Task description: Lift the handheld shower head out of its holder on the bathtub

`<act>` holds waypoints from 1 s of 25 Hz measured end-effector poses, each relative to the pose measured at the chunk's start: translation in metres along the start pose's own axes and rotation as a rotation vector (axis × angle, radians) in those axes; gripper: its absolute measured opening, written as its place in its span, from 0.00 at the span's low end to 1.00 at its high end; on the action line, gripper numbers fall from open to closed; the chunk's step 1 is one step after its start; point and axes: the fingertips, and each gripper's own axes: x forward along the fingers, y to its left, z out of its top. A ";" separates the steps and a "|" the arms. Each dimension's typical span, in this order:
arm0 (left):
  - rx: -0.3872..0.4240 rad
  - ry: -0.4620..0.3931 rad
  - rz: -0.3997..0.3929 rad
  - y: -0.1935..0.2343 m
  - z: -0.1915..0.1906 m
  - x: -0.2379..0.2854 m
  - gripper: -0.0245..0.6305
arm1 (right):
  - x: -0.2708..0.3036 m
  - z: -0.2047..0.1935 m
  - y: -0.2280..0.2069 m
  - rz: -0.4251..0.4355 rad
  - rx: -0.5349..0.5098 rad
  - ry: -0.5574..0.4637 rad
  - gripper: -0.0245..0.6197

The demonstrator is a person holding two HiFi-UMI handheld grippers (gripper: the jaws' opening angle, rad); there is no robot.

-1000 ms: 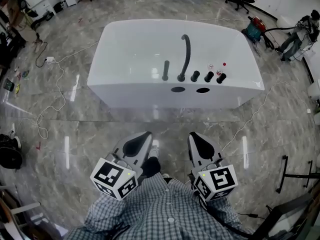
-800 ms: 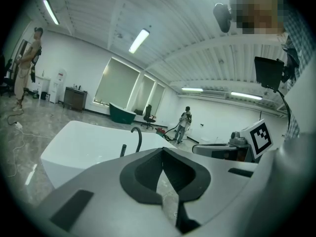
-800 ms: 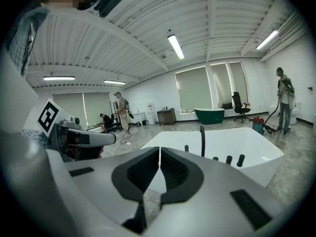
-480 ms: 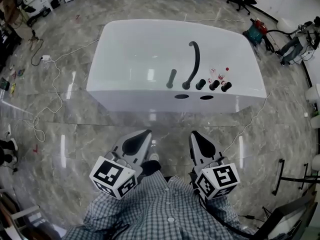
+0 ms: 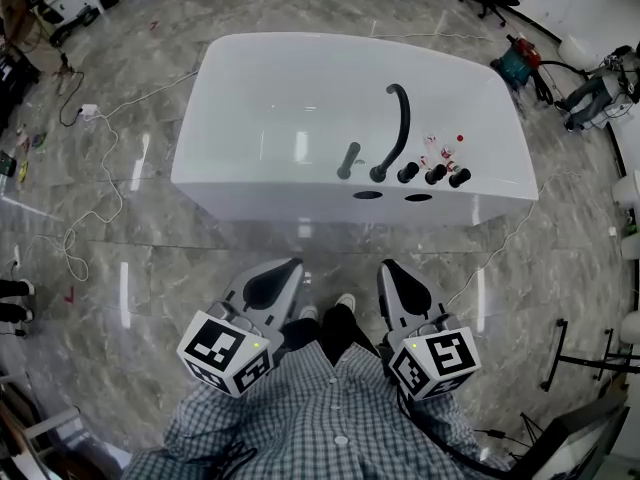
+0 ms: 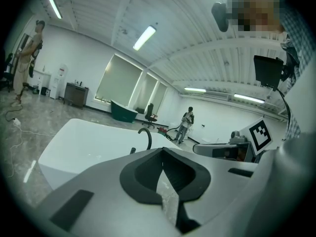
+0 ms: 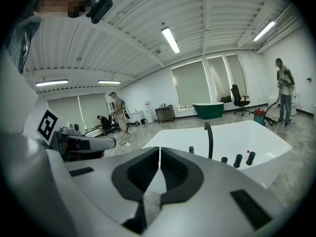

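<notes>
Left tool (image 5: 292, 266) and right tool (image 5: 387, 266) are held side by side ahead of the checked shirt (image 5: 320, 418). Both aim at the bathtub (image 5: 260, 88) and are well short of it. The hands are hidden behind the marker cubes (image 5: 228, 353). Both tools are clenched, jaws together, with nothing between them. The handheld shower head (image 5: 348, 160) stands upright on the near rim, beside the curved spout (image 5: 397, 128).

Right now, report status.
Left gripper, right gripper shut, empty, short of bathtub. Shower head upright in its holder, untouched. Curved spout close beside it.
</notes>
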 end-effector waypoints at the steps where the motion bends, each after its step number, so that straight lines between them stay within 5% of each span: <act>1: -0.001 0.000 0.001 0.001 0.002 0.004 0.04 | 0.003 0.001 -0.004 0.000 -0.001 -0.001 0.07; 14: -0.001 -0.005 0.032 0.020 0.029 0.091 0.04 | 0.070 0.037 -0.072 0.068 -0.036 0.005 0.07; 25: 0.006 -0.052 0.143 0.050 0.085 0.160 0.04 | 0.134 0.088 -0.128 0.159 -0.066 0.005 0.07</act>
